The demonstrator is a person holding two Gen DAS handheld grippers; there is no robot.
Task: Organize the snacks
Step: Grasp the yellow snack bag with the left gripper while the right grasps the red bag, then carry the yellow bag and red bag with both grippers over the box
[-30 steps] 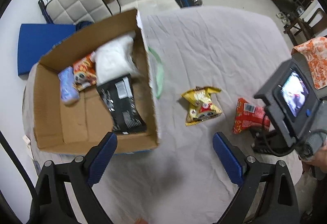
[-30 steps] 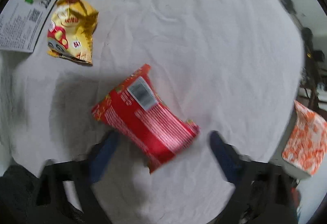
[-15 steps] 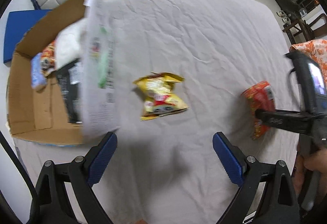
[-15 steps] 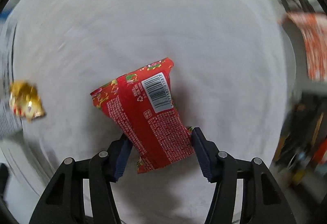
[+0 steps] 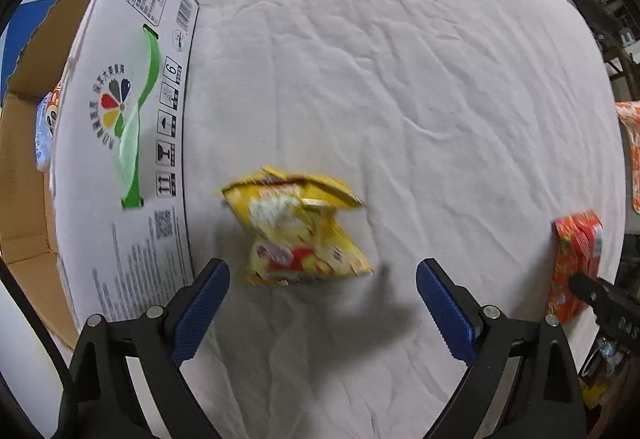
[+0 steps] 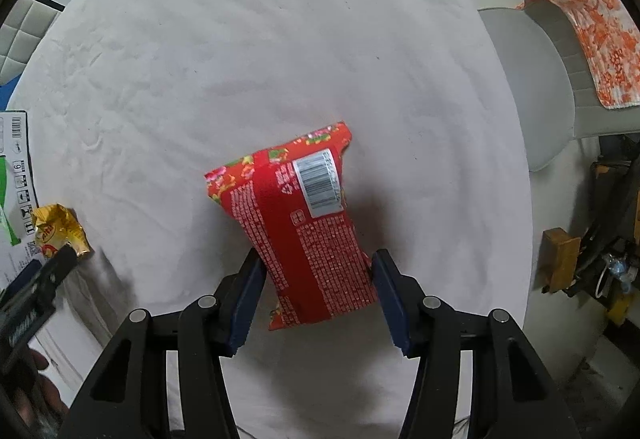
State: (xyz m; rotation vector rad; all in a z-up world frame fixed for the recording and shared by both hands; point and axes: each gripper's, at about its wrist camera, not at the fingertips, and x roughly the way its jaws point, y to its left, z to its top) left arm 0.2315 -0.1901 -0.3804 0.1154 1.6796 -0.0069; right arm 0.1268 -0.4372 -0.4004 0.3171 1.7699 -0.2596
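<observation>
Since the earlier frame the right gripper [image 6: 316, 287] has been closing and now pinches the red snack packet's [image 6: 304, 231] lower end, pointing steeply down. The left gripper [image 5: 320, 303], spread wide, points straight down over the yellow snack bag [image 5: 300, 235] on the white tablecloth [image 5: 400, 79]; the cardboard box [image 5: 128, 119] stands at 9 o'clock.

Right gripper [image 6: 318, 299] jaws just been closing, now clamped on lower end of red snack packet [image 6: 298, 223], which a second ago lay loose ahead of wide-apart fingers; packet turned more upright in view. Left gripper [image 5: 322, 303] dropped lower and shifted from cardboard box [image 5: 120, 143] to right over yellow snack packet [image 5: 298, 229], now between wide-set pads, untouched.
</observation>
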